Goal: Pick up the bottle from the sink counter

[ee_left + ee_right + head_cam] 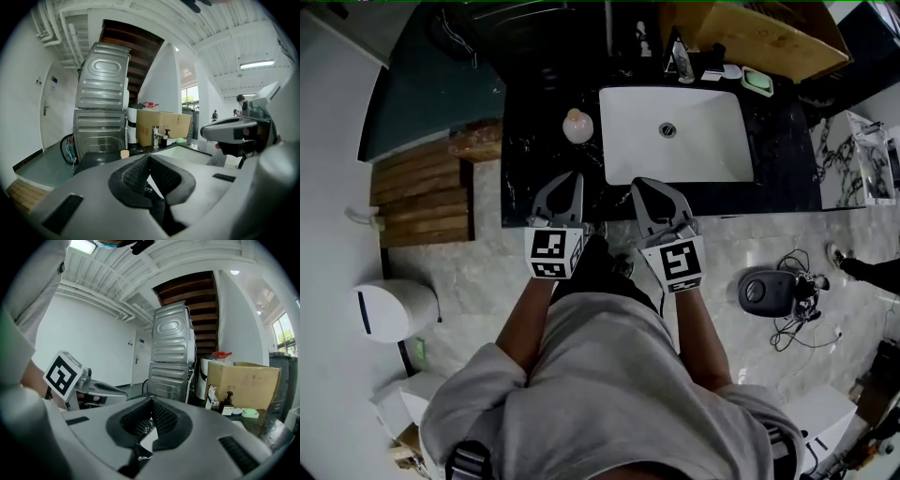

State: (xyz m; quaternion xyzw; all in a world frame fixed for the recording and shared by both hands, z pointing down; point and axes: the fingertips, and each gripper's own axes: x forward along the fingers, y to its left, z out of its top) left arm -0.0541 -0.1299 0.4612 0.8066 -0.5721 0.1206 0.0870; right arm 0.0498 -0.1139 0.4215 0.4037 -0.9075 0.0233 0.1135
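A small pale bottle (577, 125) with a tan cap stands on the black sink counter (534, 169), just left of the white basin (675, 136). In the left gripper view only its cap (124, 153) shows above the jaws. My left gripper (566, 180) hovers over the counter's front edge, a short way nearer than the bottle. It is shut with nothing between its pads, as the left gripper view (149, 157) also shows. My right gripper (649, 186) hangs beside it at the basin's front rim, shut and empty (151, 401).
A faucet (681, 58), a pump dispenser (228, 408) and a green soap dish (757, 82) line the back of the counter before a cardboard box (769, 33). Stacked grey machines (101, 117) stand left of it. Wooden steps (422, 187) and a white bin (389, 309) are at the left.
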